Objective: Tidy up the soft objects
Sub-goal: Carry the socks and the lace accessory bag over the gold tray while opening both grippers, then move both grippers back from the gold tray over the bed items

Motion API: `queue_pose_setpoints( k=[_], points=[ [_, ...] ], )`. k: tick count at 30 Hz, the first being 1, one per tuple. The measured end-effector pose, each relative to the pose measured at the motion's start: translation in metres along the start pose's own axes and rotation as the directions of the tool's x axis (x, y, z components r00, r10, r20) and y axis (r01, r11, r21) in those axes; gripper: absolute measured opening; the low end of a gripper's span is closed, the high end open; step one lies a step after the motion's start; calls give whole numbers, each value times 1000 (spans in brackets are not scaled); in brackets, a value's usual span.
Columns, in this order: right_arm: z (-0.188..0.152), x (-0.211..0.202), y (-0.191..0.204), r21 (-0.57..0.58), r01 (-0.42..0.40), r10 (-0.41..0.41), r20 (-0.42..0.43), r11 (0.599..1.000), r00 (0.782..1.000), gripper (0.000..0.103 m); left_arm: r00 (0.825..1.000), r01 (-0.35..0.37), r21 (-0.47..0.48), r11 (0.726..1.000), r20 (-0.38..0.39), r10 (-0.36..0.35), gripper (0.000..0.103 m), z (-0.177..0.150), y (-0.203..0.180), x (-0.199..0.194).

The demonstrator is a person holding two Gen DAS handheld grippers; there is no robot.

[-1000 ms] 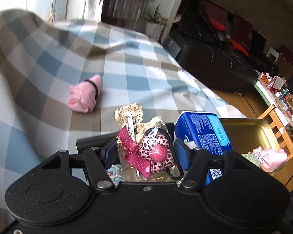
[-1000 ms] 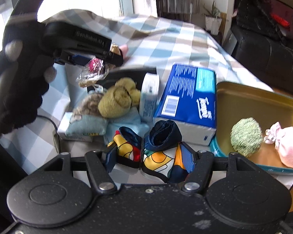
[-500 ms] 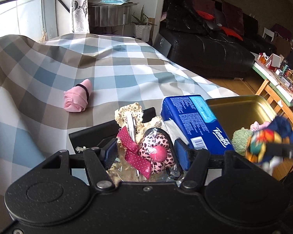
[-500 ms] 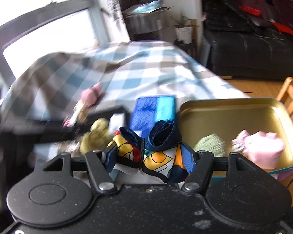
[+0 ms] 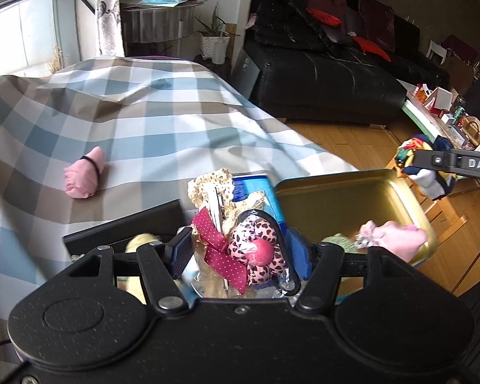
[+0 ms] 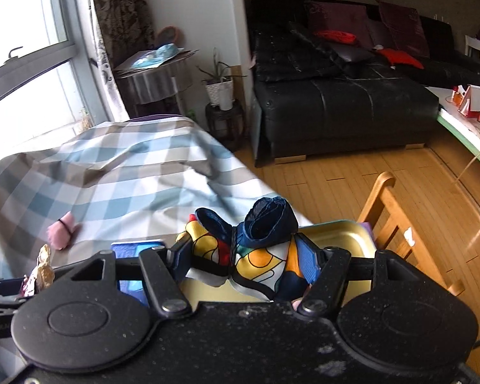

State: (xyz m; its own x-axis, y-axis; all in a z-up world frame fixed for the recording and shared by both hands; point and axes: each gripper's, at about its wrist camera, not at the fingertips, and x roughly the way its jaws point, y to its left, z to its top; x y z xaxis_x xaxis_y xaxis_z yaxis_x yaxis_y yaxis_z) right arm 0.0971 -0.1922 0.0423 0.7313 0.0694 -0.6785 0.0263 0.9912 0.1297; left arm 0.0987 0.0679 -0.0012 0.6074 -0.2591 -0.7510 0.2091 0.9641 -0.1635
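Observation:
My left gripper [image 5: 240, 251] is shut on a clear packet of hair ties [image 5: 243, 246] with a pink leopard flower and a dotted red bow, held above the near table edge. My right gripper [image 6: 244, 257] is shut on a rolled colourful scarf [image 6: 256, 243] with a dark blue edge, up over the gold tin tray [image 6: 339, 233]; the left wrist view shows that scarf [image 5: 422, 172] hanging past the tray's [image 5: 342, 198] far right corner. A pink pouch [image 5: 393, 240] and a green fuzzy ball [image 5: 336, 241] lie in the tray. A pink roll with a black band [image 5: 83, 176] rests on the checked cloth.
A blue tissue pack [image 5: 249, 185] lies left of the tray, a black box edge [image 5: 124, 227] beside it. A wooden chair [image 6: 396, 220] stands past the table's right edge. A black sofa [image 6: 336, 96] and wooden floor lie beyond.
Both grippers rose and swung right with their loads. The right one went from above the pile of objects to over the tray. The tissue pack slid mostly behind the left gripper.

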Motion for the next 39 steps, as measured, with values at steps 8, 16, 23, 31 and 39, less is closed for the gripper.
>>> queue_pose_setpoints(
  k=[8, 16, 23, 31, 39],
  points=[
    [10, 23, -47, 110, 75, -67, -80, 991, 995, 65, 998, 29, 31, 999, -58, -27, 58, 24, -49, 33],
    [6, 32, -72, 211, 98, -71, -130, 973, 989, 65, 988, 26, 54, 998, -153, -17, 58, 30, -84, 82],
    [7, 32, -86, 285, 104, -65, -143, 953, 988, 66, 981, 17, 74, 997, -192, -2, 59, 31, -100, 103],
    [10, 30, -81, 275, 112, -80, -124, 955, 989, 72, 982, -1, 85, 996, -189, 17, 71, 31, -103, 108],
    [9, 30, -82, 279, 108, -74, -130, 954, 989, 73, 979, -13, 81, 997, -204, 29, 71, 25, -97, 109]
  ],
)
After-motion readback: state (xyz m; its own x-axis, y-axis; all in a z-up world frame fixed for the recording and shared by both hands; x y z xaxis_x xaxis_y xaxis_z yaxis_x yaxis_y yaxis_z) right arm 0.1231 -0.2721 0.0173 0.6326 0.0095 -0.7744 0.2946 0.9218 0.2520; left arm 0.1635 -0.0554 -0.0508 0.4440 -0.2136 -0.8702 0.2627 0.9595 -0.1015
